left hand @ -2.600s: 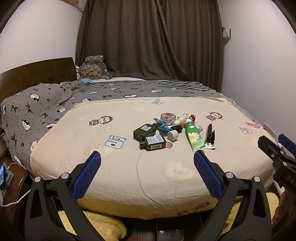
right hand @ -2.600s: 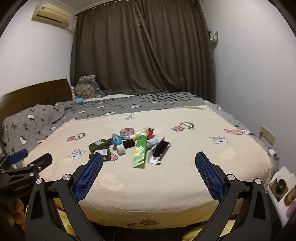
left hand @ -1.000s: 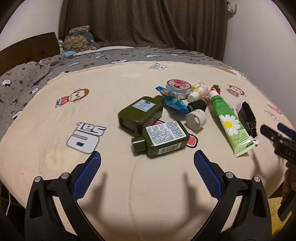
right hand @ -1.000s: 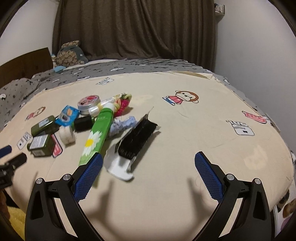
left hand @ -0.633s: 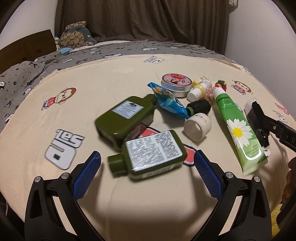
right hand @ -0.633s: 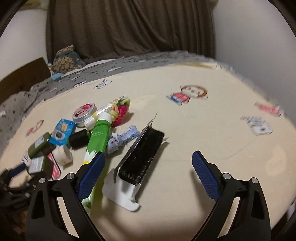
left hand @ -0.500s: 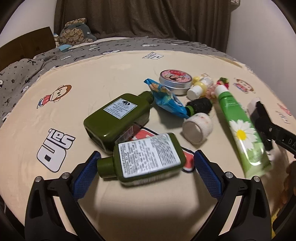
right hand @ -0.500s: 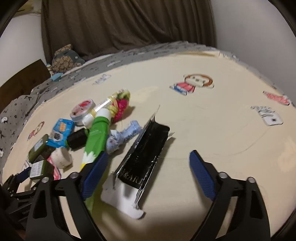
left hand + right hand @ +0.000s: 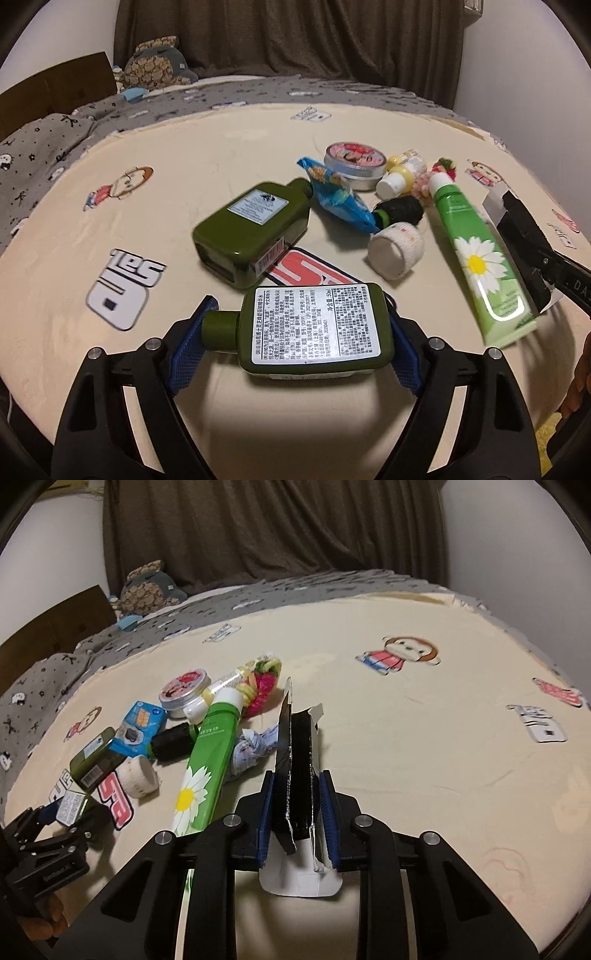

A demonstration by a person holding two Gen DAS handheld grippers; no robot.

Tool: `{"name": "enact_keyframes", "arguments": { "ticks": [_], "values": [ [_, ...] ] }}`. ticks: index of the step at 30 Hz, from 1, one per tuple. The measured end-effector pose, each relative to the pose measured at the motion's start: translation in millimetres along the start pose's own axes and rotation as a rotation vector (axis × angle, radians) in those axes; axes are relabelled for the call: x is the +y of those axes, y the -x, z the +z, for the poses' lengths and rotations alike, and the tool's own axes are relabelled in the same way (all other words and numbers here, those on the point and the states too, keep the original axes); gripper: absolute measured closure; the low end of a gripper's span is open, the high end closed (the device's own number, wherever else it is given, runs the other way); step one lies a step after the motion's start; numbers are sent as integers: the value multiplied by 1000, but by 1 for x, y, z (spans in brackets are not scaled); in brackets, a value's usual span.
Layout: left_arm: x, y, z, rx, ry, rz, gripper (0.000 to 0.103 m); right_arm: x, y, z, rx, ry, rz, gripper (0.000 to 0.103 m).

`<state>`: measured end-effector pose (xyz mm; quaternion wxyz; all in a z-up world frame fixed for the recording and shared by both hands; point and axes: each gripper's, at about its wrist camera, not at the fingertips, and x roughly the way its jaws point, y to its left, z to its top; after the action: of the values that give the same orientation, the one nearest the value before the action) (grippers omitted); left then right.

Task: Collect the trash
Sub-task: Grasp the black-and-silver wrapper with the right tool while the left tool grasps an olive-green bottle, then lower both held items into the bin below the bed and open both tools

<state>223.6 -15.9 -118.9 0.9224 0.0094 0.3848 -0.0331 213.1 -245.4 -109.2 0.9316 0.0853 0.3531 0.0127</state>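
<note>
My left gripper [image 9: 295, 343] is shut on a small dark green bottle [image 9: 314, 328] lying label-up on the cream bedsheet; it also shows in the right wrist view [image 9: 72, 806]. My right gripper [image 9: 296, 812] is shut on a torn black and white package [image 9: 297, 771] that stands on edge between the blue pads; the package also shows at the right of the left wrist view [image 9: 517, 229]. A second green bottle [image 9: 251, 229], a blue snack wrapper [image 9: 340, 199], a green daisy tube [image 9: 476, 258] and a white tape roll [image 9: 397, 247] lie in the pile.
A round pink-lidded tin [image 9: 354, 160], a small yellow-capped bottle [image 9: 400, 175], a black cap [image 9: 400, 210] and coloured hair ties [image 9: 262, 686] lie behind. Grey bedding, a plush toy [image 9: 155, 70] and a wooden headboard are at the far left; a dark curtain [image 9: 295, 40] hangs behind.
Both grippers moved forward and down to the pile and shut: the left on the small green bottle, the right on the black and white package, which now stands on edge.
</note>
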Motion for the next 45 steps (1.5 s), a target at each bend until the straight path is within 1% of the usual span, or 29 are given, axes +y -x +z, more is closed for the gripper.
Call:
{"name": "enact_keyframes", "arguments": {
  "ticks": [5, 9, 15, 17, 20, 22, 24, 26, 30, 32, 33, 37, 41, 42, 45],
  "values": [
    [-5, 35, 1, -60, -9, -4, 23, -1, 34, 0, -50, 18, -11, 78],
    [-10, 72, -1, -121, -25, -24, 23, 1, 63, -3, -88, 31, -30, 78],
    [-8, 126, -7, -210, -41, -57, 23, 9, 118, -16, -158, 107, -25, 78],
    [-6, 143, -11, -237, -50, -63, 23, 11, 136, -21, -185, 140, -39, 78],
    [-3, 165, -17, -263, -52, -66, 23, 12, 169, -29, -231, 169, -43, 78],
    [-2, 178, -23, -269, -50, -59, 23, 12, 183, -35, -248, 177, -36, 78],
    [-2, 188, -29, -280, -52, -59, 23, 13, 195, -43, -256, 190, -29, 78],
    [-5, 198, -39, -285, -65, -66, 23, 13, 203, -56, -242, 201, -16, 78],
    [-12, 206, -63, -266, -78, -103, 23, 14, 203, -81, -203, 193, -4, 78],
    [-18, 202, -77, -242, -77, -130, 23, 13, 195, -94, -170, 184, -3, 78],
    [-21, 198, -83, -225, -86, -139, 23, 12, 187, -102, -135, 182, 2, 78],
    [-37, 174, -113, -127, -139, -162, 23, 12, 168, -126, -55, 184, 15, 78],
    [-42, 146, -145, -39, -189, -161, 23, 14, 156, -149, 5, 175, 35, 78],
    [-41, 135, -155, 1, -196, -156, 23, 14, 151, -156, 22, 174, 36, 78],
    [-39, 117, -174, 73, -190, -165, 23, 16, 136, -172, 85, 173, 35, 78]
  ]
}}
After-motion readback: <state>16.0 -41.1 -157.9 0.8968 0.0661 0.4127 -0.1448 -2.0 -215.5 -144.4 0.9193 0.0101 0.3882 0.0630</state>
